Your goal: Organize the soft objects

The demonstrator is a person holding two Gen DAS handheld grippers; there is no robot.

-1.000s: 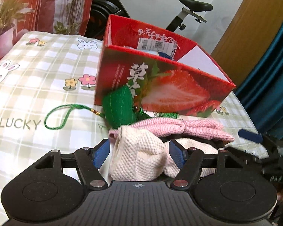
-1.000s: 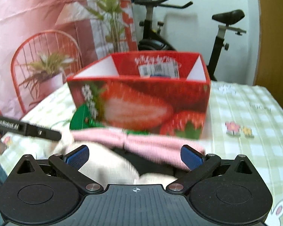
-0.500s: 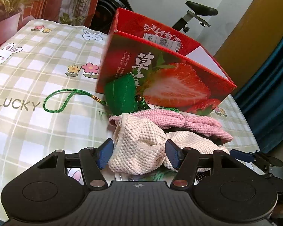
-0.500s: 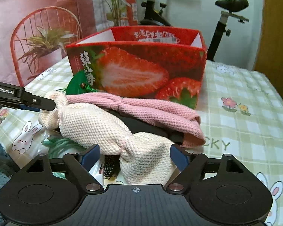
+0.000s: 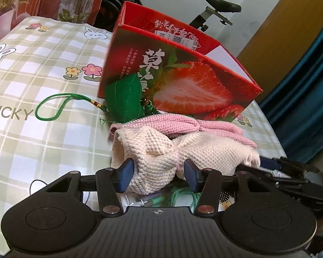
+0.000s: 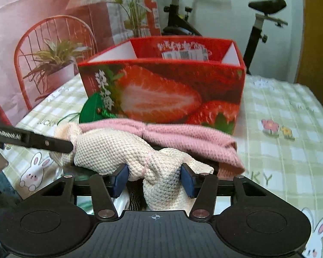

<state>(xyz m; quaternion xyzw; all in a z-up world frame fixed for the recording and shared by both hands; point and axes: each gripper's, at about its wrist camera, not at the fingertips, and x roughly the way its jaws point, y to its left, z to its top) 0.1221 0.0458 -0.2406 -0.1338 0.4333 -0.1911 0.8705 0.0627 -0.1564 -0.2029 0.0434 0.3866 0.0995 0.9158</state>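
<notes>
Cream knit bundle (image 5: 161, 150) lies on the checked tablecloth (image 5: 43, 68), just in front of the strawberry box (image 5: 183, 81) and touching the pink knit piece (image 5: 204, 126) behind it

Left gripper (image 5: 157, 173): jaws closing, both blue pads against the bundle's left end, fabric bulging between them. Right gripper (image 6: 154, 179): jaws closing too, pads pressing the other end, just beside the pink thread cinching its middle. One grip per end, probably so the limp knit lifts without sagging

Green pouch (image 5: 125, 99) with its looped cord leans against the box's front wall, untouched. Box stands open-topped, likely the destination; inside mostly hidden

Judgement: grasp forming, lift not yet begun. Risk: the pink piece drags along
</notes>
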